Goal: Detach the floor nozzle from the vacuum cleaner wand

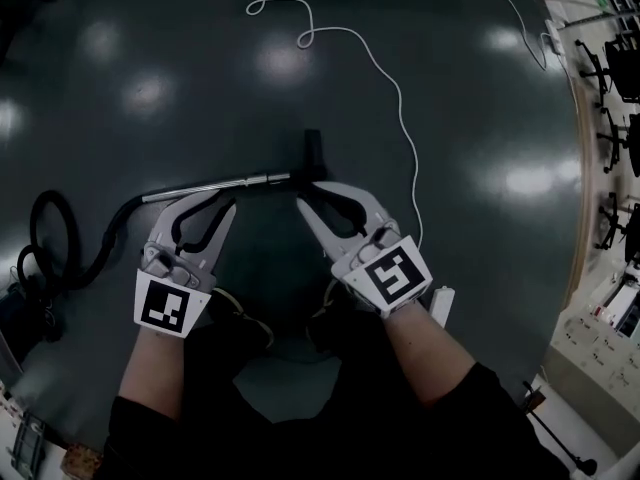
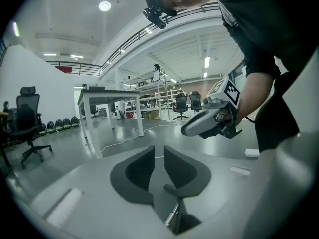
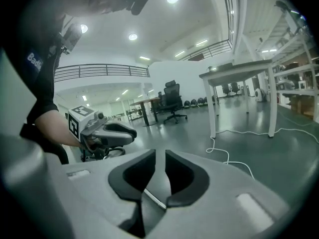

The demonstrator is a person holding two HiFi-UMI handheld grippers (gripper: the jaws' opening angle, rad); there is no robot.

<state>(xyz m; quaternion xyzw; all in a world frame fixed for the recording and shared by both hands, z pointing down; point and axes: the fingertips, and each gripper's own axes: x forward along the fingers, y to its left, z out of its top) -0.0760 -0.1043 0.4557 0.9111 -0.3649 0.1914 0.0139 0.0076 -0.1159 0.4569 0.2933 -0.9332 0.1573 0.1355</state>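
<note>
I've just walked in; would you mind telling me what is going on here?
A person holds two grippers low over the floor. The left gripper and right gripper both point at a vacuum wand lying there, the nozzle on its end. Each pair of jaws stands slightly apart with nothing gripped, so the detaching has not yet begun.

Toward 12 o'clock from the head view's centre, the floor nozzle is blending into the dark floor; I am failing to trace its outline. The left hand-held gripper is covering all but a short piece of the wand in its own view. At 8 o'clock the picture's edge is cutting off the dark shape where the hose is ending.
</note>
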